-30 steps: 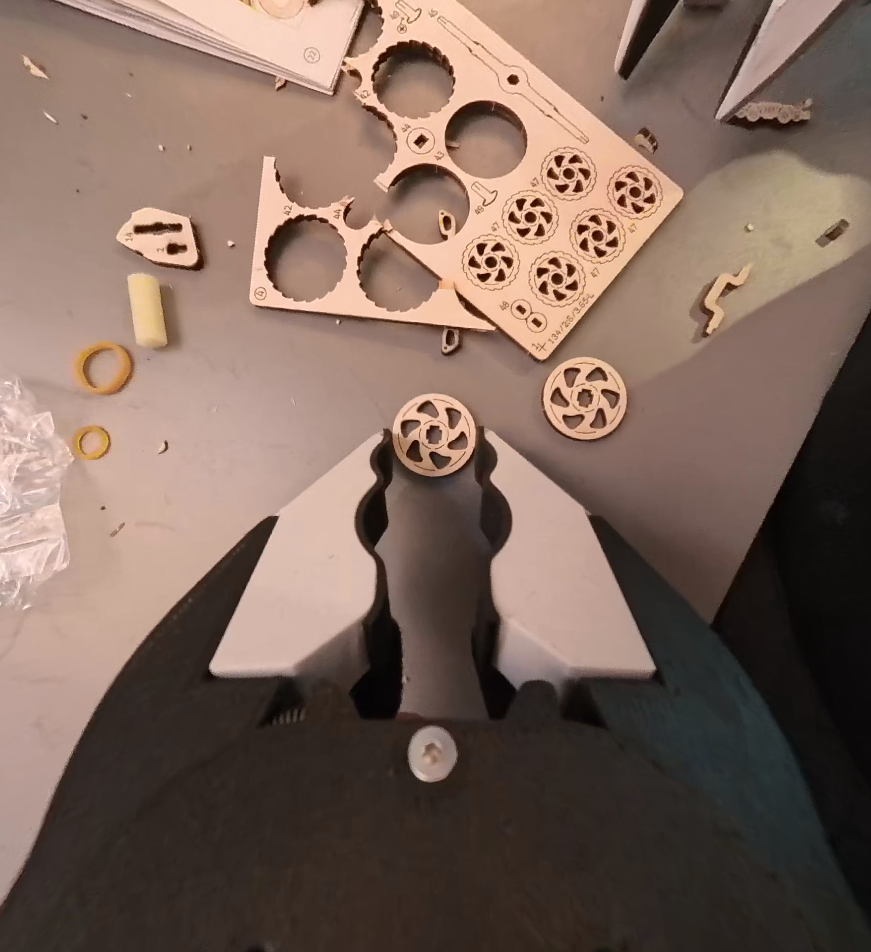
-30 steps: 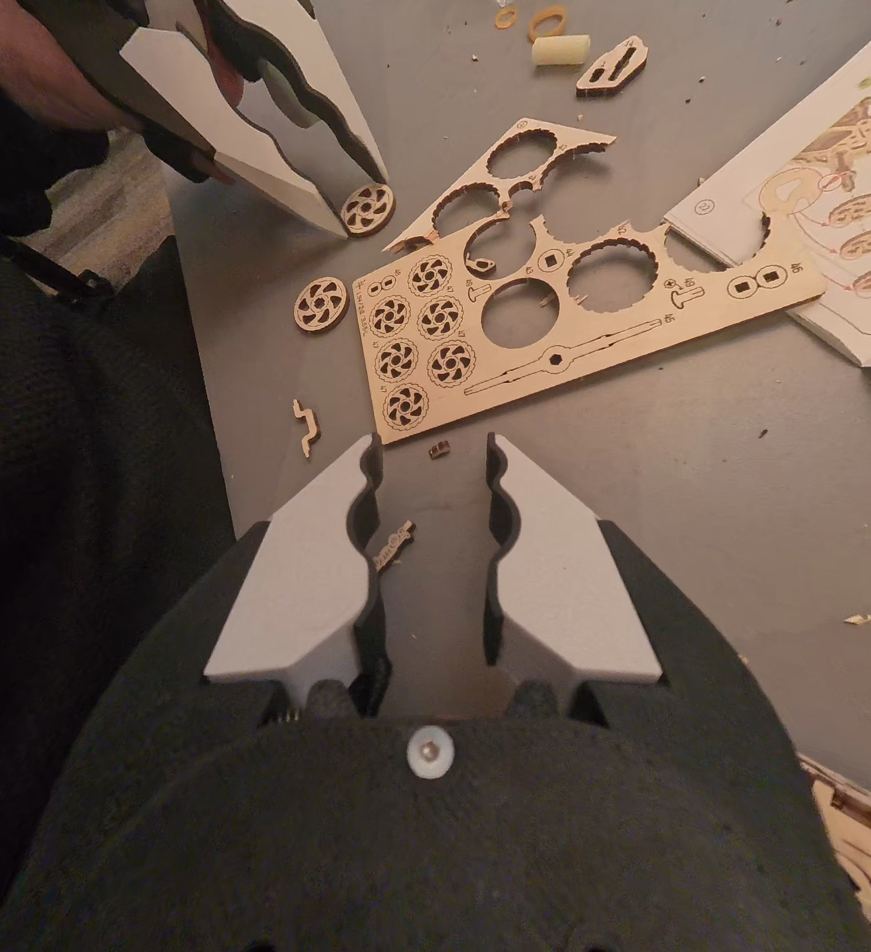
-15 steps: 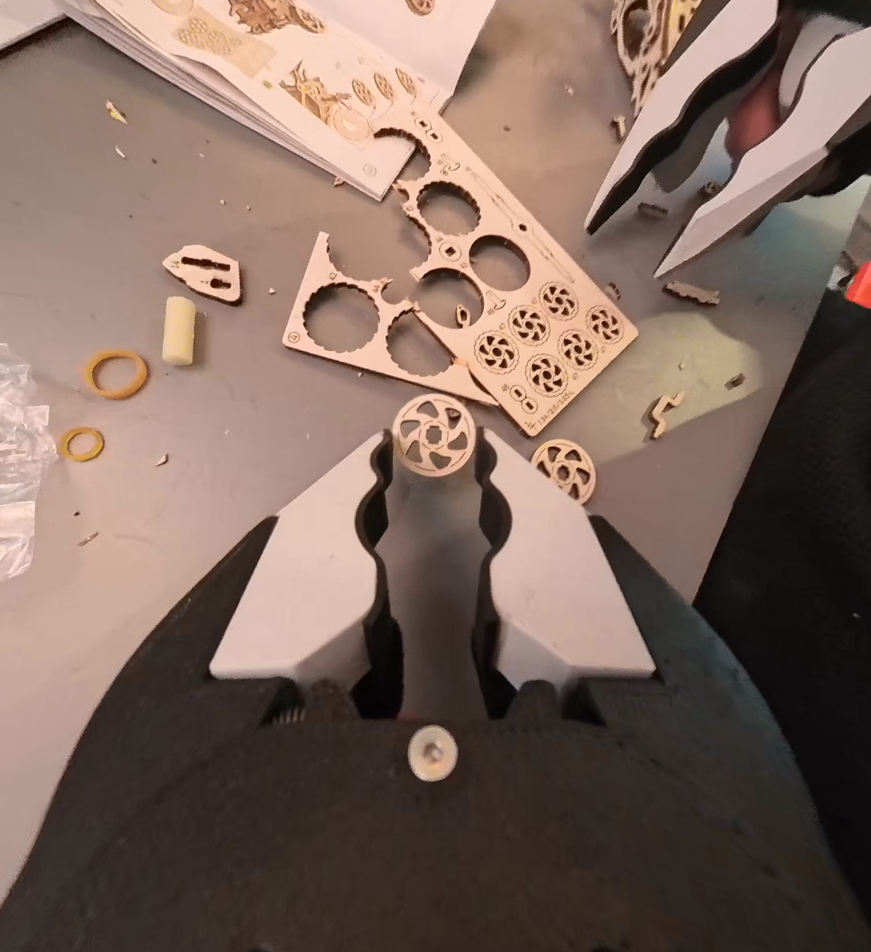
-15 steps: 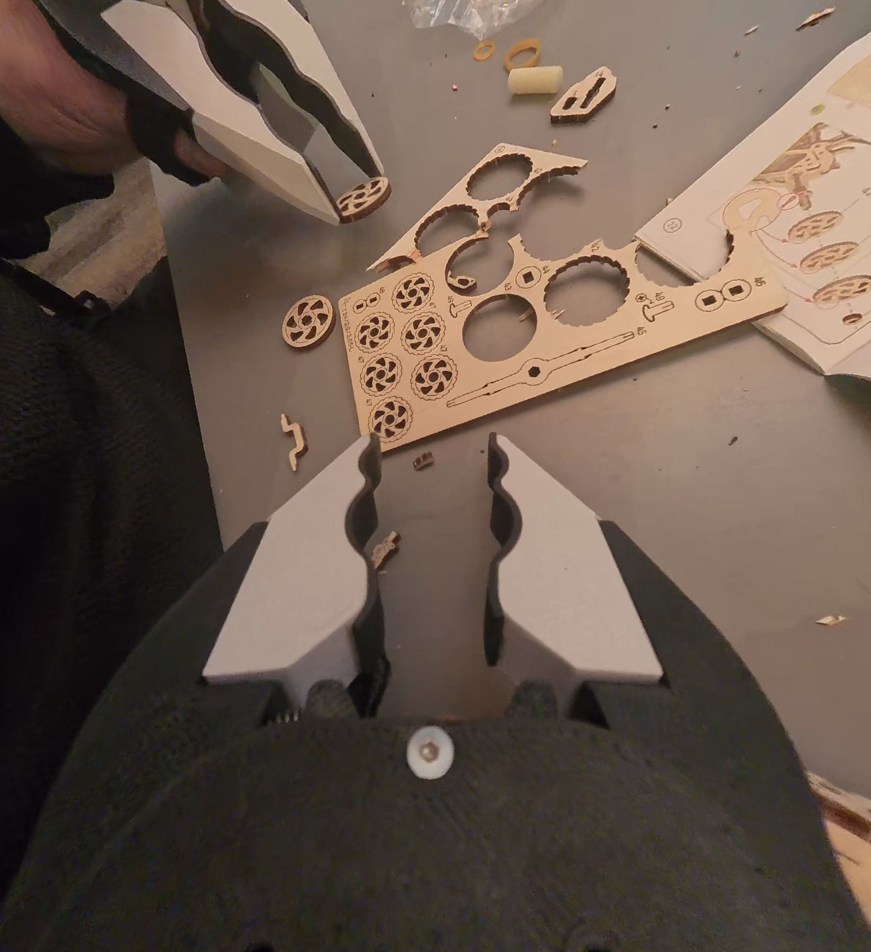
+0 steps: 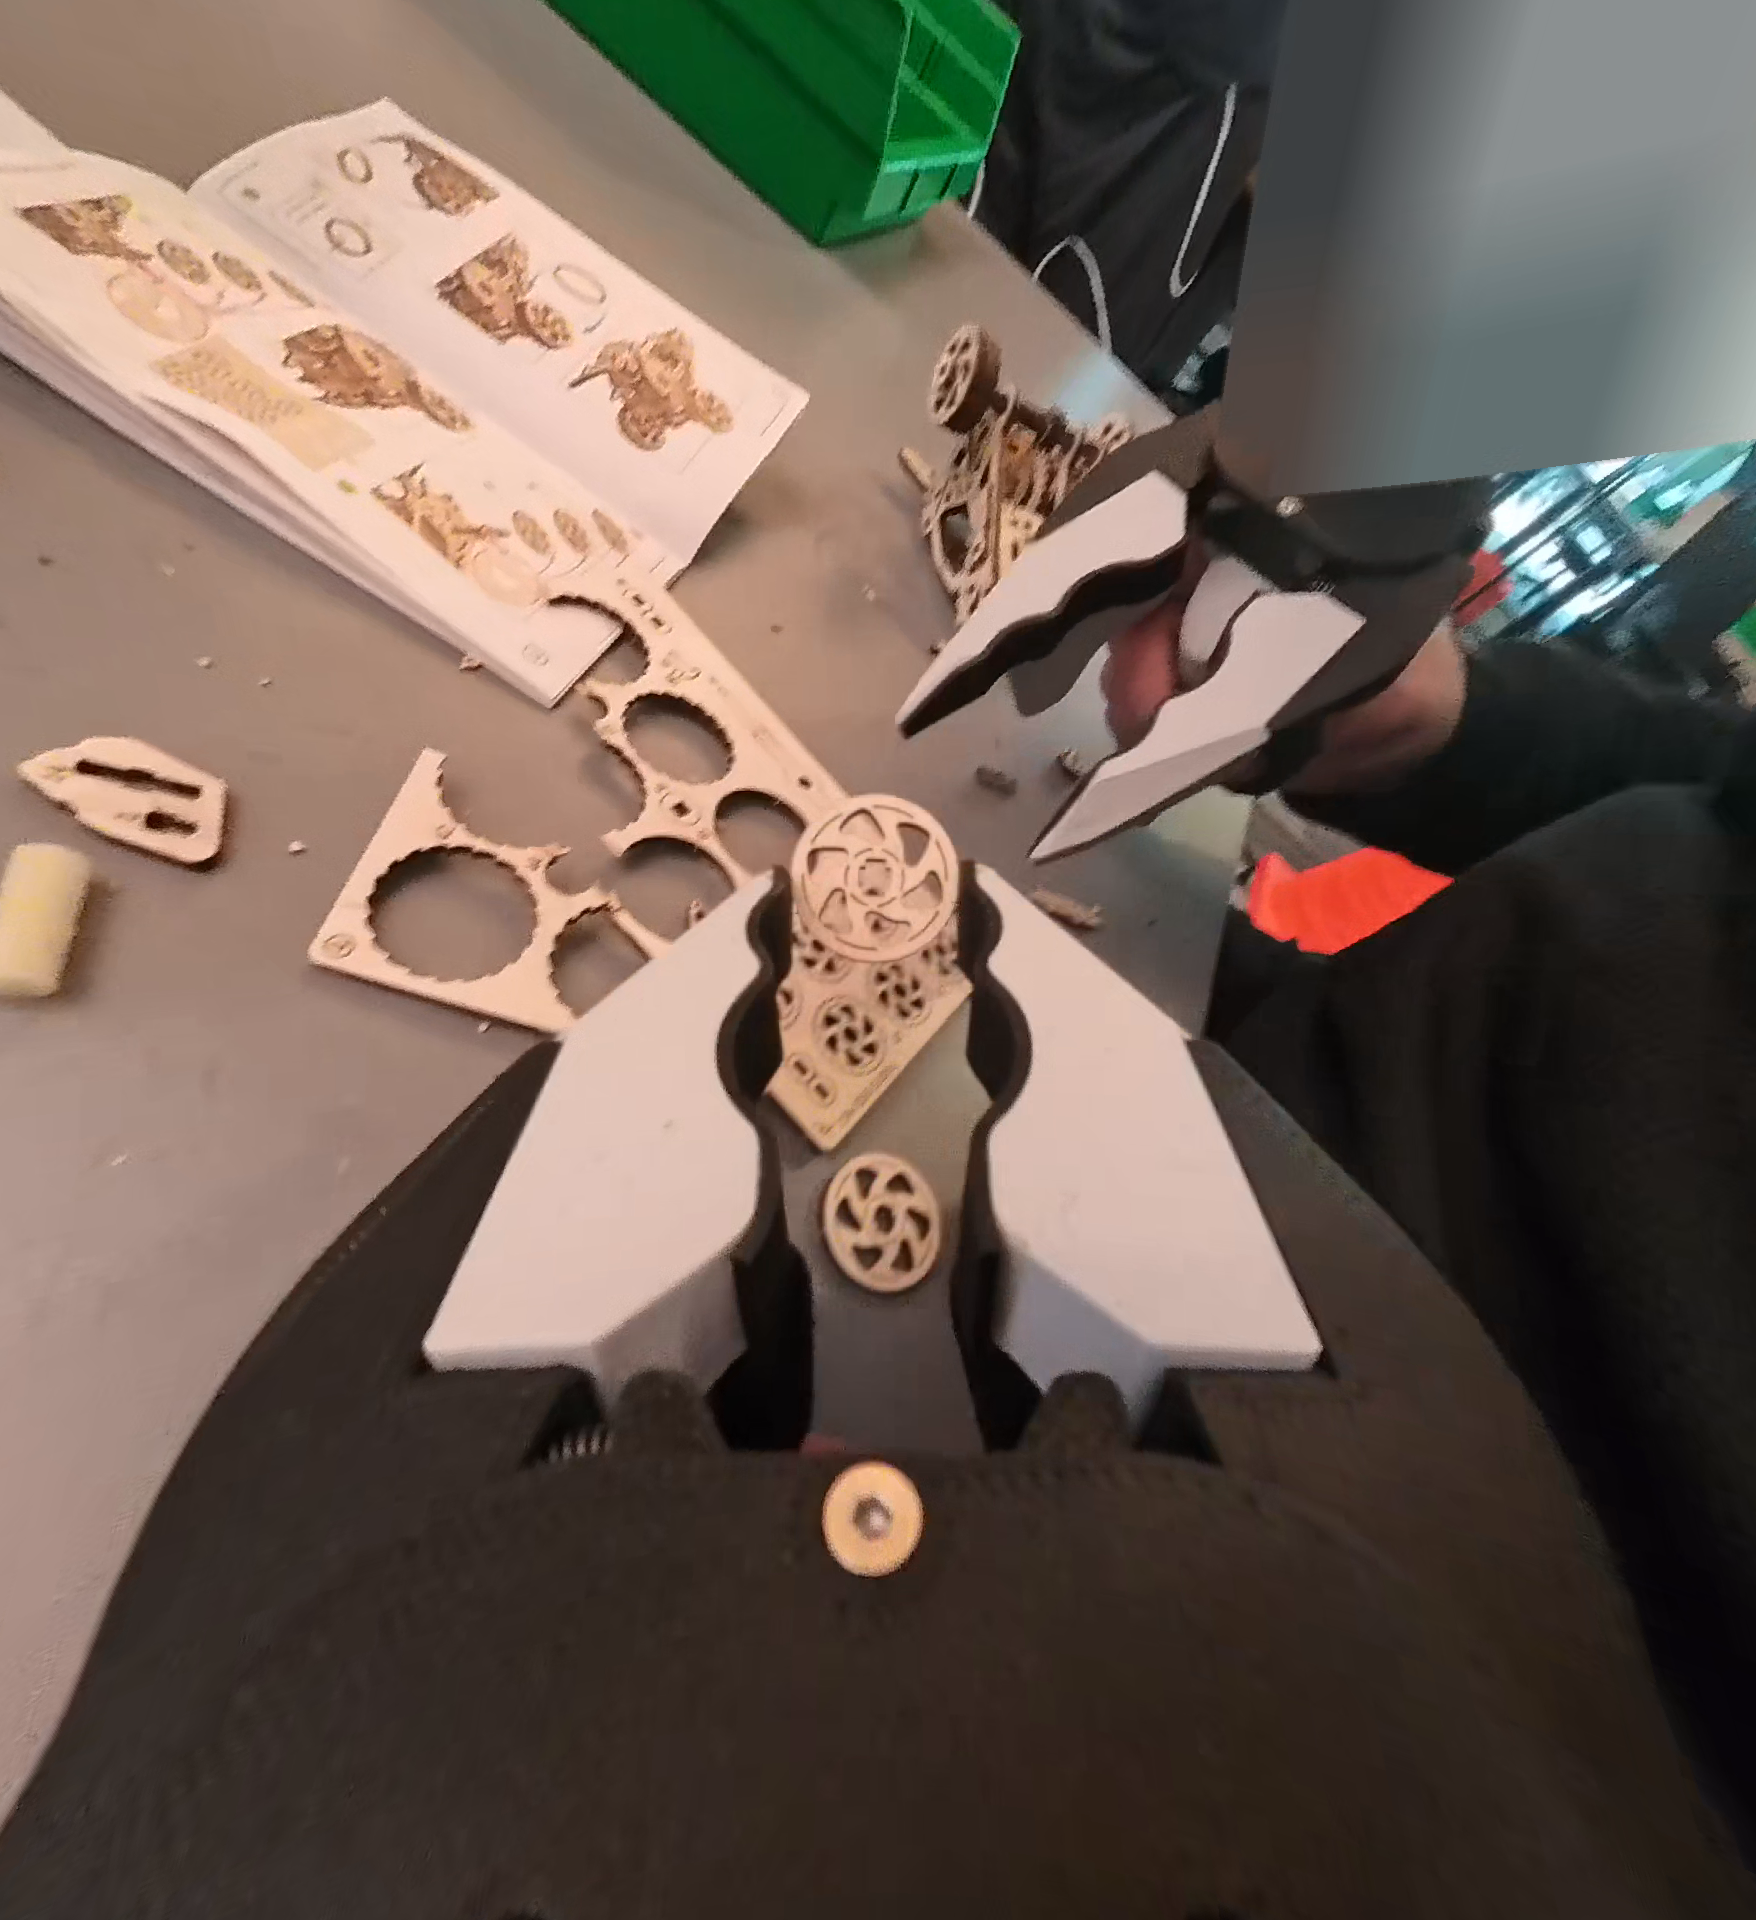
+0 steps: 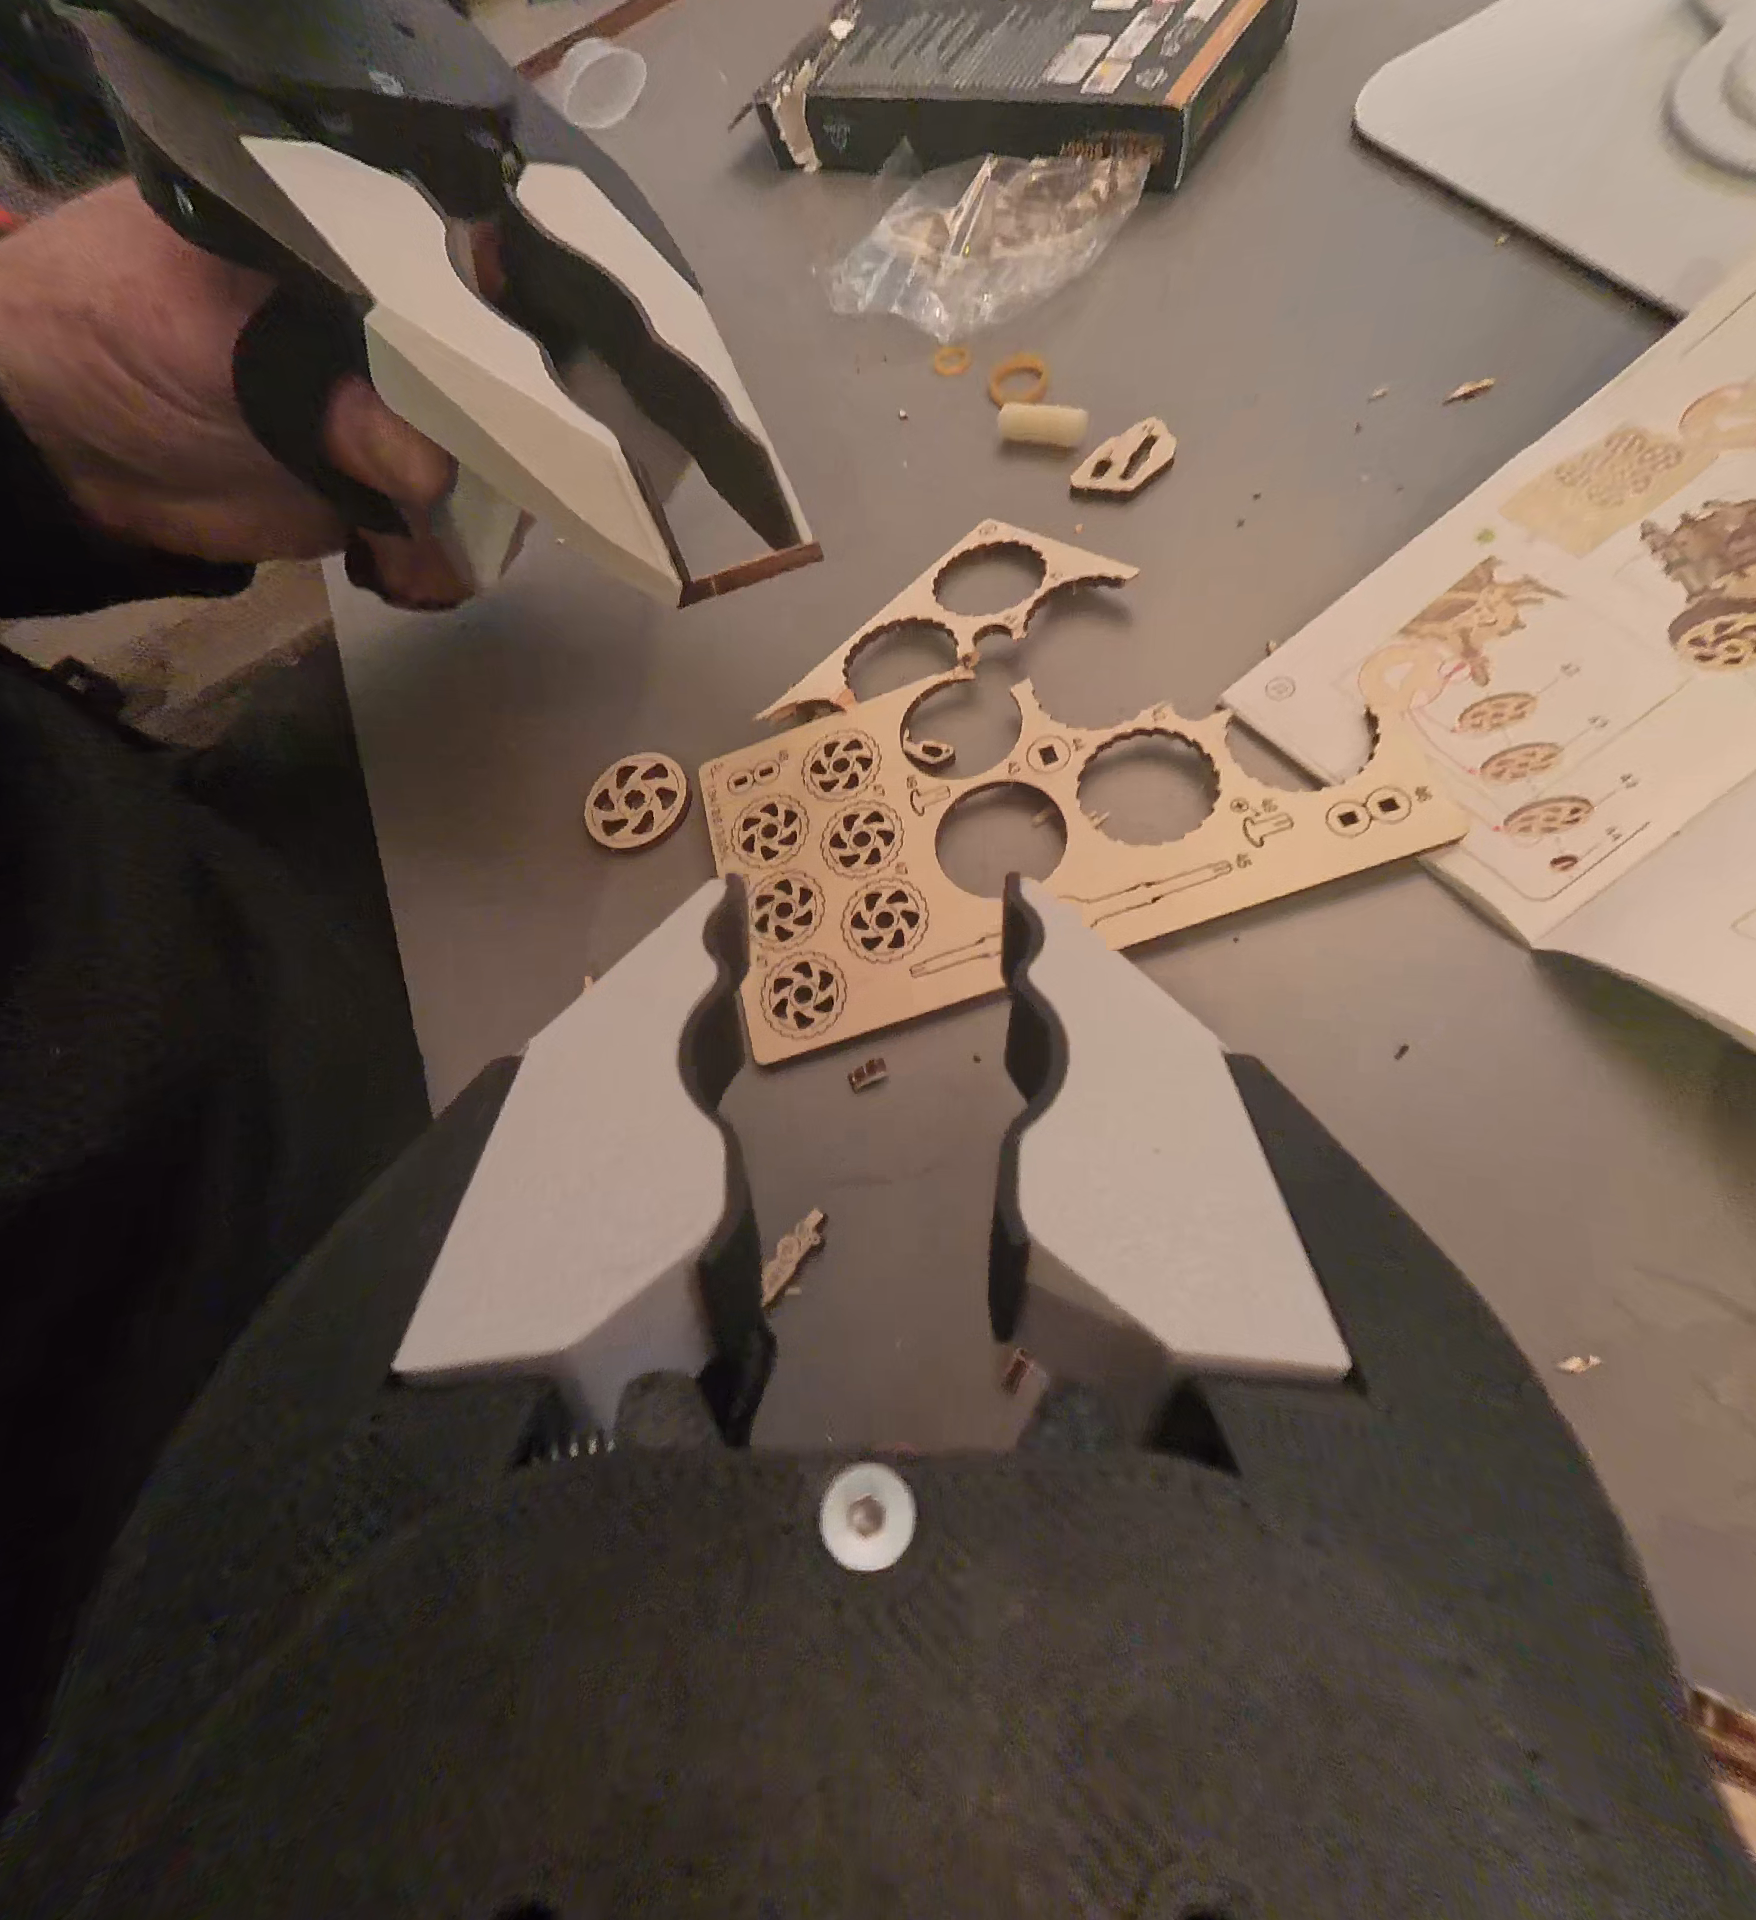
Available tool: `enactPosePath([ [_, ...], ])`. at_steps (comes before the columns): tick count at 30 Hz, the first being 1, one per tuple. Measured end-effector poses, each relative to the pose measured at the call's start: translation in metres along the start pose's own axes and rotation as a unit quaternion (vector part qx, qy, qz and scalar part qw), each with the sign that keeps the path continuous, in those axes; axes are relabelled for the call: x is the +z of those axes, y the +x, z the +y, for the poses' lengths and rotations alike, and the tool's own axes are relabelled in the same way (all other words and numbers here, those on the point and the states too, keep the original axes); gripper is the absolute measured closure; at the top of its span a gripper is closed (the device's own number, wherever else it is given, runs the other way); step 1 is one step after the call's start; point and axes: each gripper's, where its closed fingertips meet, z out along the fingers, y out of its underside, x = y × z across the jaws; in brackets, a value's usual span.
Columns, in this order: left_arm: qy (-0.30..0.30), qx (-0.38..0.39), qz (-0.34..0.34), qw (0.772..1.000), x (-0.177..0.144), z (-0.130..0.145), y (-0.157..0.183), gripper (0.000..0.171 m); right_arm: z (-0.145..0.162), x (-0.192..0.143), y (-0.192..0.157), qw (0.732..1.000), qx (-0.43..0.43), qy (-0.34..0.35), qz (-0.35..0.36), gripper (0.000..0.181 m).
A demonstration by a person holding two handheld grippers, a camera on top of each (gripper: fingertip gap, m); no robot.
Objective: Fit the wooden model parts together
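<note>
While raised off the table, left gripper (image 5: pixel 874 894) fingers pinch wooden wheel (image 5: pixel 874 899).

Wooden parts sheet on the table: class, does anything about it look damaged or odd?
Yes. The parts sheet is broken: a triangular fragment with toothed round cut-outs lies detached beside it, its edges jagged.

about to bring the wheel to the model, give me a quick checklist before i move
1. Wooden wheel pinched at the left tool tips: ok.
2. Wheel lifted off the table: ok.
3. Right tool open and empty: ok.
4. Part-built model in view, beyond the right tool: ok.
5. Spare wheel lying loose beside the parts sheet: ok.
6. Wheel's centre hole lined up with an axle: cannot tell.
</note>
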Motion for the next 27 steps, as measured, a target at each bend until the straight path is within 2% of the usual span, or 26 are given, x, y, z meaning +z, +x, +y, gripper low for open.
enactPosePath([
  [6,0.064,-0.065,0.070,0.993,0.009,-0.024,0.009,0.143,-0.019,0.000,0.003,0.999,-0.009,0.024,0.021,0.129],
  [10,0.084,-0.085,0.099,0.988,0.014,-0.033,0.018,0.143,-0.035,0.002,0.002,0.998,-0.011,0.050,0.039,0.125],
  [17,0.142,-0.159,0.162,0.964,0.010,-0.046,0.023,0.142,-0.052,0.014,-0.013,0.995,-0.056,0.066,0.053,0.123],
  [20,0.148,-0.177,0.181,0.956,0.010,-0.047,0.025,0.143,-0.054,0.015,-0.016,0.994,-0.062,0.072,0.052,0.126],
  [27,0.136,-0.212,0.233,0.939,0.016,-0.042,0.038,0.143,-0.063,0.007,-0.020,0.991,-0.080,0.097,0.056,0.147],
])
